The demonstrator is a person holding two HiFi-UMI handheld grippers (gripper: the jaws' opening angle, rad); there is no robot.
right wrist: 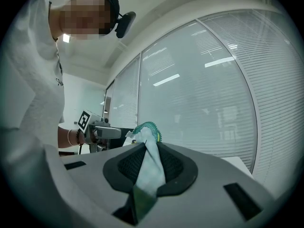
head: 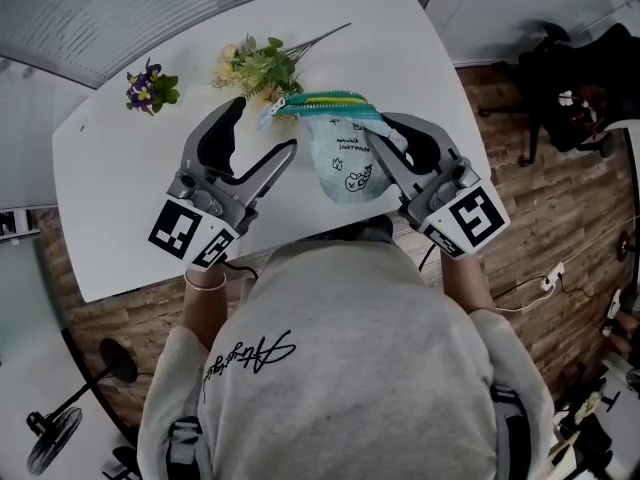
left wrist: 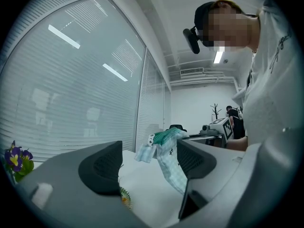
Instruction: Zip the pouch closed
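Right gripper [right wrist: 148, 150]: gripped pouch [head: 345, 163] at 3 o'clock
Left gripper [head: 262, 134]: gaped empty, 9 o'clock
Risk: hung loose, could have swung away

Item: one soft pouch [head: 345, 158], pale blue-green checked fabric with small dark cartoon prints and a line of lettering on its face. A teal zipper [head: 325, 101] runs along the top edge; whether it is fully shut cannot be made out. A pale fabric tab [head: 268, 116] projects from the zipper's left end. The pouch hangs upright, zipper uppermost, body sagging below, over the white table [head: 120, 168]. Its right side is pinched in the right gripper [right wrist: 149, 151].
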